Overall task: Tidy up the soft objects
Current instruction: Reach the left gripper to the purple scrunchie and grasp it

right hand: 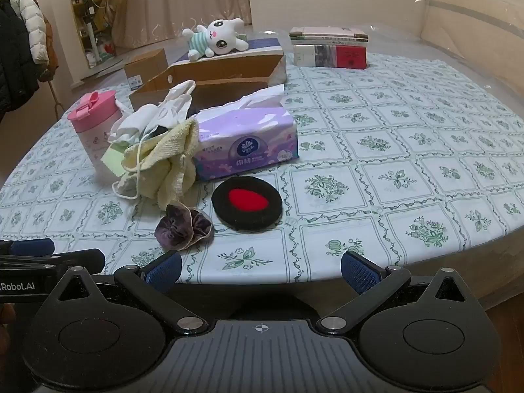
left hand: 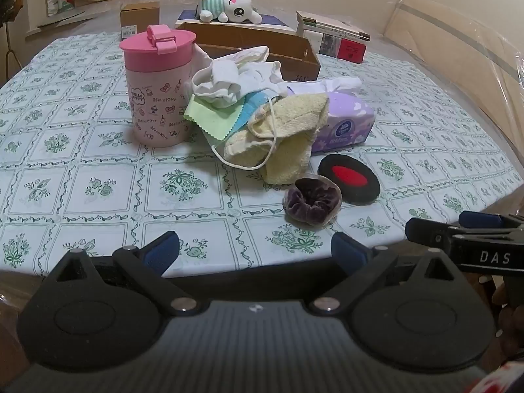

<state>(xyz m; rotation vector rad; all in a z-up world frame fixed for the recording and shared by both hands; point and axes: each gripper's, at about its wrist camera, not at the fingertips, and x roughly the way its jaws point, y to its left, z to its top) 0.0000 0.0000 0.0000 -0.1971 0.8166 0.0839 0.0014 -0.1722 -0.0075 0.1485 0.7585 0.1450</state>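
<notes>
A pile of soft things lies mid-table: a yellow towel [left hand: 288, 131] [right hand: 167, 160], white cloth [left hand: 235, 78] [right hand: 157, 114], a green wipe [left hand: 209, 114] and a face mask with a white cord. A purple velvet scrunchie [left hand: 312, 201] [right hand: 183, 226] and a black round pad with a red centre [left hand: 348, 175] [right hand: 247, 203] lie nearer. A white plush bunny [left hand: 229, 1] [right hand: 214, 37] lies on a box at the back. My left gripper [left hand: 255, 250] and right gripper [right hand: 262, 270] are both open and empty, at the table's near edge.
A pink Hello Kitty cup [left hand: 157, 88] [right hand: 95, 127] stands left of the pile. A purple tissue pack [left hand: 340, 121] [right hand: 245, 137] lies right of it. An open cardboard box [left hand: 262, 49] [right hand: 209, 78] and stacked books [left hand: 334, 37] [right hand: 329, 50] are behind.
</notes>
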